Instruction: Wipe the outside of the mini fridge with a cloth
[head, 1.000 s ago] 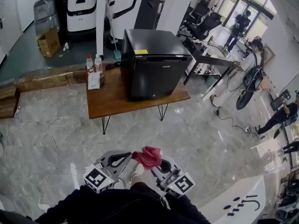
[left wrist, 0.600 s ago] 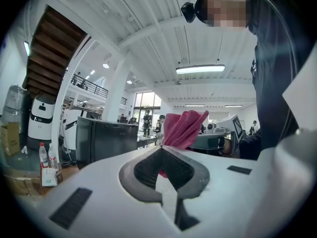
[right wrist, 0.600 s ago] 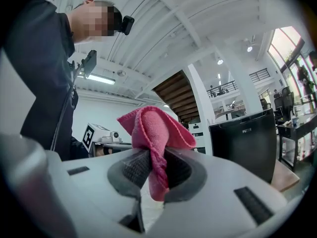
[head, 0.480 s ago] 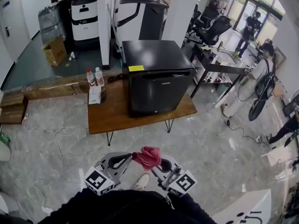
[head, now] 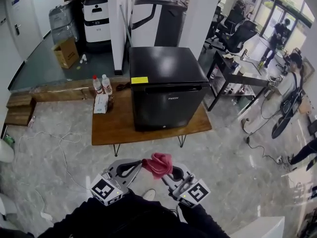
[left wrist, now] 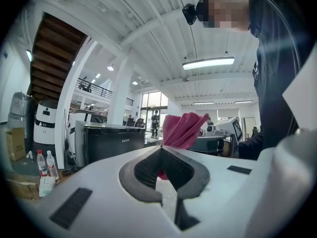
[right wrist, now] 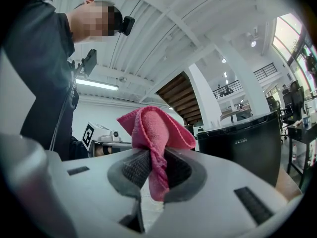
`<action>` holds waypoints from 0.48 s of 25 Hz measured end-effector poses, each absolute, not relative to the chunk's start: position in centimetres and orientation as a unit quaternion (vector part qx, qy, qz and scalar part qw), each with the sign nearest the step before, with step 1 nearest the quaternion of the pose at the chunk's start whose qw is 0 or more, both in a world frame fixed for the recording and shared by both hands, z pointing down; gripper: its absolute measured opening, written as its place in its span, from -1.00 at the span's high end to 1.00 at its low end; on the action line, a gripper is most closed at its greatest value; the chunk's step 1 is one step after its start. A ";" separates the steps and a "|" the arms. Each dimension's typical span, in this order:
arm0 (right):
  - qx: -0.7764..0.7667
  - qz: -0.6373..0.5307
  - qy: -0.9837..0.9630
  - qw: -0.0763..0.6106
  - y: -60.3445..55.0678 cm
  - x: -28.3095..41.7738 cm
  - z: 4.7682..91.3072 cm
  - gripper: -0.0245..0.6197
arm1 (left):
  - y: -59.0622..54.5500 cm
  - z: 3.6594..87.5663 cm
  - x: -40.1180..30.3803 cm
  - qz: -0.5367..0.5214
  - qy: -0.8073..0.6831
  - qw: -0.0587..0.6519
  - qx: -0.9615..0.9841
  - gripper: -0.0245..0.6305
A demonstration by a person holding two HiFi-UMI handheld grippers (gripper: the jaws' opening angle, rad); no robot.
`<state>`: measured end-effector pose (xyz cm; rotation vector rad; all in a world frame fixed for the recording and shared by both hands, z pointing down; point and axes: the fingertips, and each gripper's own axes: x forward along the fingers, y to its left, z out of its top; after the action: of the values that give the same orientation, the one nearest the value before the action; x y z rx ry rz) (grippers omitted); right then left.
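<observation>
— How many tongs are there?
— Two. The left tongs (head: 137, 165) and the right tongs (head: 171, 174) are low down, close to the person's dark sleeves. There is one pink cloth (head: 158, 163). Both tongs are closed on it, one from each side, and it sits bunched up between them.
— Where is the mini fridge?
— One black mini fridge (head: 168, 88) stands on one wooden worktop (head: 114, 125), well apart from the tongs. Open floor (head: 223, 152) lies between them.
— What else is on the worktop?
— Two bottles (head: 97, 85) with red caps and one white packet (head: 100, 103). They are at the left end, beside the fridge. The fridge front is close to the near edge.
— Do the views differ?
— Yes. The right gripper view shows the cloth hanging down through the tongs. The left gripper view shows it sticking out past the tips. Only the head view shows the fridge top, with one yellow sticker (head: 139, 80).
</observation>
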<state>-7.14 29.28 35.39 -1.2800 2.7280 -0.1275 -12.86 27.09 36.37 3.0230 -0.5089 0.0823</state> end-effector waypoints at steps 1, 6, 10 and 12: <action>-0.421 -0.042 0.904 0.061 29.0 -6.7 35.5 0.73 | 26.9 36.4 -12.5 0.029 -0.169 0.037 0.985 0.91; -0.415 -0.040 0.907 0.064 27.2 -5.3 35.4 0.73 | 25.1 36.4 -11.5 0.030 -0.181 0.034 0.982 0.91; -0.411 -0.039 0.908 0.065 24.6 -4.5 34.7 0.73 | 22.5 35.9 -10.8 0.029 -0.187 0.033 0.981 0.91; -0.408 -0.034 0.910 0.066 23.1 -4.4 34.1 0.73 | 21.0 35.6 -10.6 0.027 -0.188 0.033 0.981 0.91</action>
<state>-4.37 23.11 34.13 -1.2298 2.7438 -0.1011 -10.58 20.96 35.61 3.0196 -0.5781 0.0822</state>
